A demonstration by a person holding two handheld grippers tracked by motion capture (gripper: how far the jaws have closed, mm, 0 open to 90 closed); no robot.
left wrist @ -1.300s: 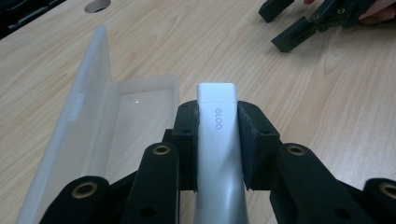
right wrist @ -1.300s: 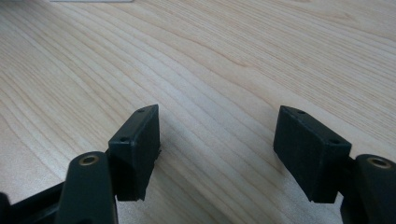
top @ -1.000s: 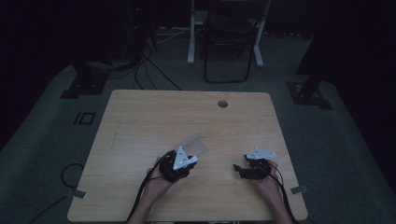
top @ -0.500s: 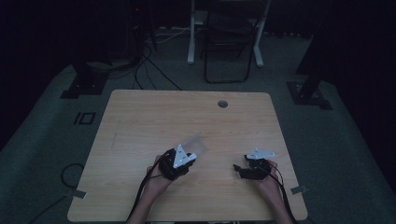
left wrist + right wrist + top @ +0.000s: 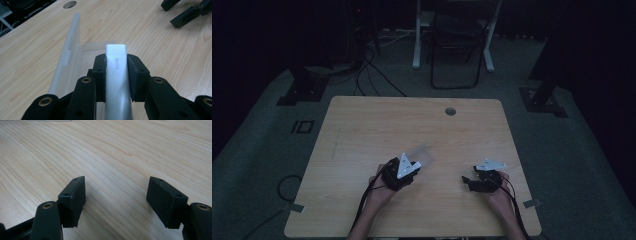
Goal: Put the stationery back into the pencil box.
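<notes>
White stick [image 5: 117, 75] marked "GLOO", clamped between the two black jaws of the left gripper [image 5: 117, 62], blunt end poking out just past the pads. Held low over the table [image 5: 160, 37], pointing toward the round cable hole [image 5: 69, 4] at the far edge. Clear plastic case [image 5: 68, 55] just beside the stick, on its left in the left gripper view, lid standing open and upright, base running under the stick's tip. Whether stick and case touch: cannot tell.

From the high view, left gripper [image 5: 401, 170] over the near half of the table [image 5: 362, 130], case [image 5: 421, 154] a pale patch right ahead of it, toward the cable hole [image 5: 450, 111]. Right gripper [image 5: 469, 181] well apart from the case, off to its right and nearer the table's front edge, a hand [image 5: 498, 192] behind it.

Right gripper [image 5: 116, 195] with jaws spread wide, nothing between them, bare wood grain [image 5: 125, 150] beneath. Same jaws [image 5: 186, 12] seen far from the stick, in the upper right corner of the left gripper view, likewise parted.

Beyond the table, away from the case: a chair [image 5: 454, 45] on dark carpet, cables [image 5: 372, 70] trailing across the floor.
</notes>
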